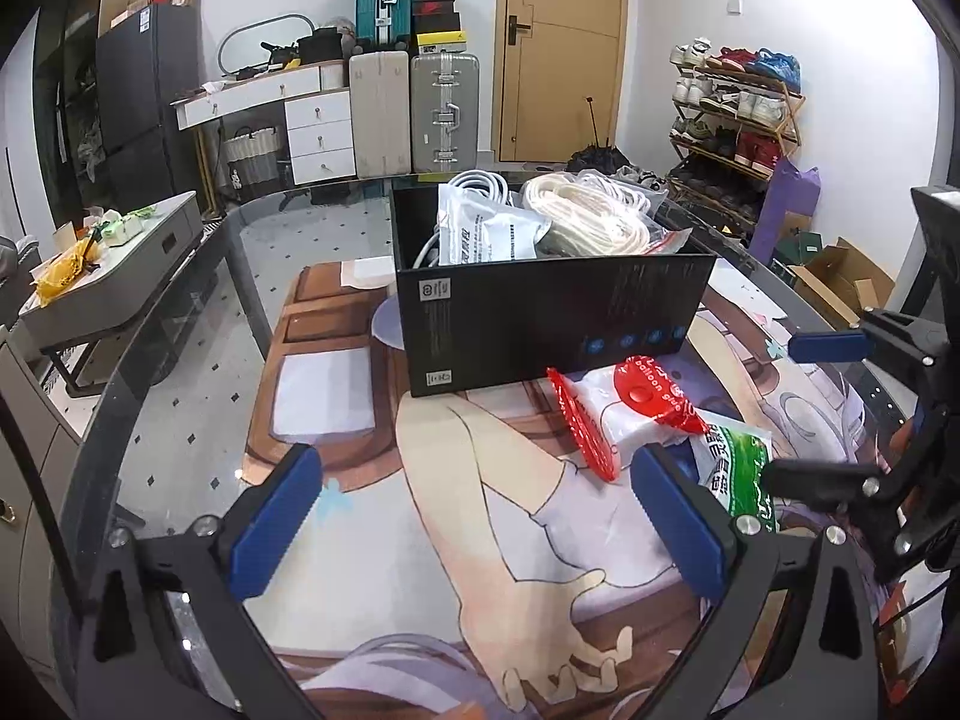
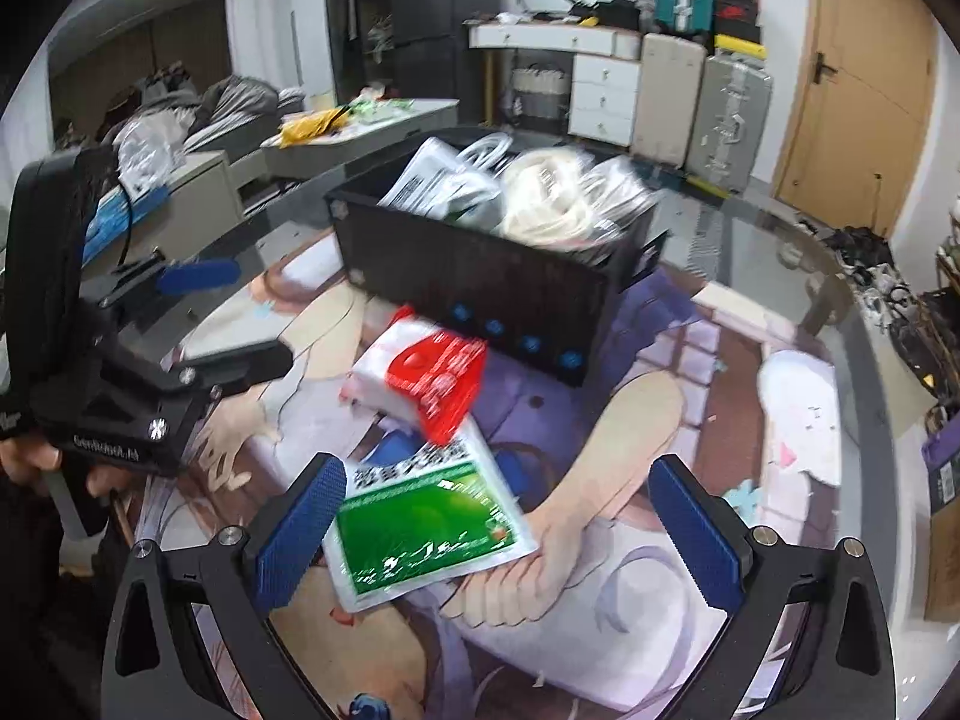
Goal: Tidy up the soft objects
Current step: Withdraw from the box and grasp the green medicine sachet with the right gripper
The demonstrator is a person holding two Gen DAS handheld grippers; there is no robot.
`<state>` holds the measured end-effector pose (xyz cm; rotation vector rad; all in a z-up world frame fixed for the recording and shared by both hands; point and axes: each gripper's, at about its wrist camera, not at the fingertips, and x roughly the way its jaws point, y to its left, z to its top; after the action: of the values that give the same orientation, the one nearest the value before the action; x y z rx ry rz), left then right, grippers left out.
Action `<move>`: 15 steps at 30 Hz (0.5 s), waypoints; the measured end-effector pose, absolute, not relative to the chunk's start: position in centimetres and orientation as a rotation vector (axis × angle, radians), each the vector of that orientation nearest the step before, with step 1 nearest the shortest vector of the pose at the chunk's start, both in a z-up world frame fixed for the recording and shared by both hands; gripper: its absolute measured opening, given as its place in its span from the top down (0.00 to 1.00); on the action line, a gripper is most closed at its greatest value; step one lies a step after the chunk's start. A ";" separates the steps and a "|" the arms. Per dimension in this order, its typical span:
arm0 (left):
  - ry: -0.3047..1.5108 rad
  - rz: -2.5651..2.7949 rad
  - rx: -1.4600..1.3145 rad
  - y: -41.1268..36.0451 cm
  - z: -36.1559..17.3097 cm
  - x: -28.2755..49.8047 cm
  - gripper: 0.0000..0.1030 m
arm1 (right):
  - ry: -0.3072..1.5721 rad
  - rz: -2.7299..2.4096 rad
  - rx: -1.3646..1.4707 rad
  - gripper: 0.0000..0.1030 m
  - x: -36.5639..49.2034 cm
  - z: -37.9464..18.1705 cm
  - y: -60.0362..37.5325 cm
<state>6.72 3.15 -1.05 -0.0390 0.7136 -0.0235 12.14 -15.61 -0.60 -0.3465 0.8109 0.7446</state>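
two soft packets lie loose on the printed mat (image 2: 690, 630), just in front of the black box (image 1: 552, 312): a white pack with a red wrapper (image 2: 429, 375) and, partly under its near edge, a green-and-white pouch (image 2: 420, 525). the box already holds coiled white cord (image 1: 588, 213) and a grey-white bag (image 1: 486, 231), heaped above its rim.

the right gripper (image 2: 492, 531) hangs over the pouch with its blue pads spread wide and nothing between them that they press on; the pouch's near corner sits just beside the left pad. the left gripper (image 1: 480, 510) is also spread wide and holds nothing, with bare mat between its pads.

likely trouble: the pouch is flat and slick-looking, so a close from above may skate over it or pinch only a corner. because the red pack overlaps it, pulling the pouch could drag that pack along. the full box may also shed whatever gets dropped on top.

the right wrist view shows the pouch's whole face and the overlap, though blurred; the left wrist view shows only its end, yet gives a sharp look at the box contents and at the right gripper's side.
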 end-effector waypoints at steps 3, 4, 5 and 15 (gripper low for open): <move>0.714 -0.030 -0.047 3.2 -1.2 6.6 0.00 | 0.825 0.769 -0.362 0.01 11.7 -1.1 -15.2; 0.715 -0.032 -0.050 3.3 -1.2 6.6 0.00 | 0.829 0.776 -0.367 0.01 11.6 -1.2 -15.1; 0.714 -0.033 -0.052 3.3 -1.2 6.6 0.00 | 0.833 0.780 -0.372 0.01 11.5 -1.4 -15.0; 0.727 -0.060 -0.060 3.2 -1.5 6.7 0.00 | 0.898 0.835 -0.413 0.01 10.8 -3.2 -13.9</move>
<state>6.67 3.23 -1.46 -0.0599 0.7268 -0.0598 10.81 -13.89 -3.18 -0.4127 0.8975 0.8345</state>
